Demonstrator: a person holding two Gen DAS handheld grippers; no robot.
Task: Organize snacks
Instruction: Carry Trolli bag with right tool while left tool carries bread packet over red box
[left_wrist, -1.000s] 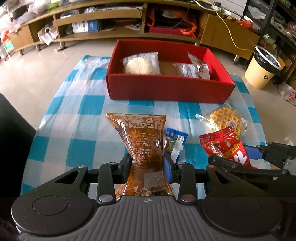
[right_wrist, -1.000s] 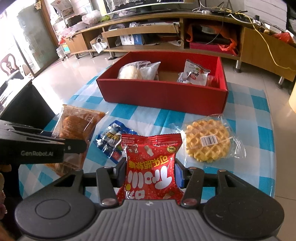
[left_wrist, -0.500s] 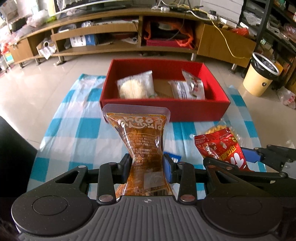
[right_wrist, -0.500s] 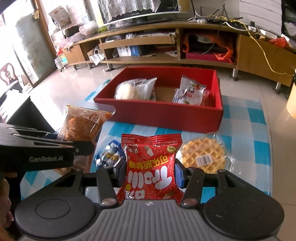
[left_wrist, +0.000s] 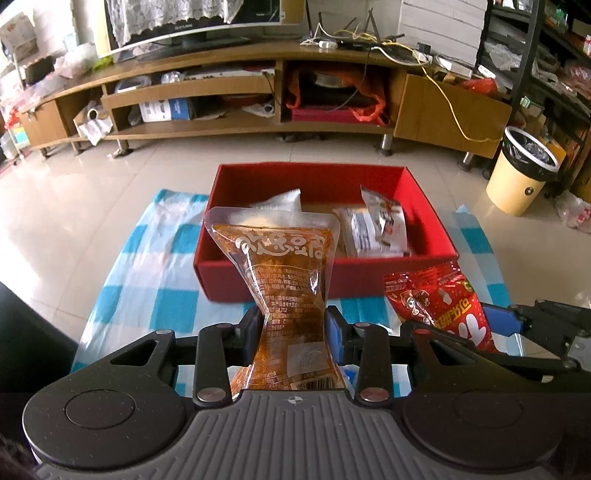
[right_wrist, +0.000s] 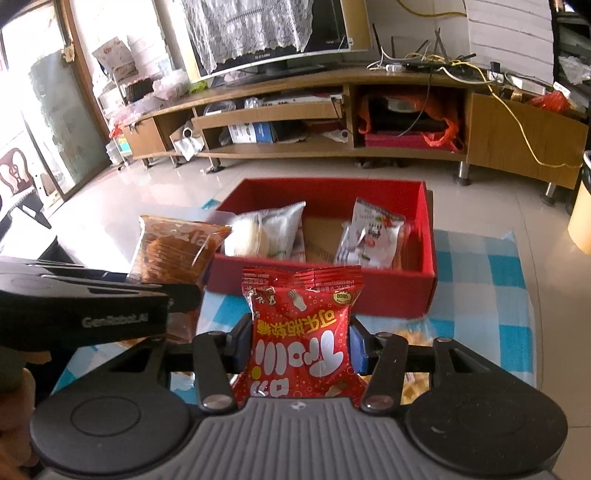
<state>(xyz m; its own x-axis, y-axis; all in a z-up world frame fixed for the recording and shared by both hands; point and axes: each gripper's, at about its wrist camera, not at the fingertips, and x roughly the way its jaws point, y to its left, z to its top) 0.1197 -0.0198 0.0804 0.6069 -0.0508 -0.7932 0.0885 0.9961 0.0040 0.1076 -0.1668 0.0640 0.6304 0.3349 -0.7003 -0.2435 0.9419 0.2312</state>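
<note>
My left gripper (left_wrist: 295, 328) is shut on an orange-brown snack pouch (left_wrist: 280, 273) and holds it upright in the air before the red box (left_wrist: 295, 280). My right gripper (right_wrist: 299, 341) is shut on a red snack bag (right_wrist: 301, 332), also lifted above the table. The red box (right_wrist: 388, 291) holds a white bun pack (right_wrist: 258, 236) on its left and a white snack packet (right_wrist: 369, 236) on its right. The pouch (right_wrist: 177, 247) and the left gripper's body show at the left of the right wrist view; the red bag (left_wrist: 439, 306) shows at the right of the left wrist view.
A blue-and-white checked cloth (left_wrist: 147, 273) covers the low table. A waffle pack (right_wrist: 417, 339) lies under my right gripper, mostly hidden. A wooden TV cabinet (left_wrist: 221, 92) stands behind on the tiled floor, with a yellow bin (left_wrist: 521, 173) at the right.
Both grippers have risen from the table with their packets and tilted up, so the box sits lower and farther in view. The waffle and the small blue packet are now mostly hidden.
</note>
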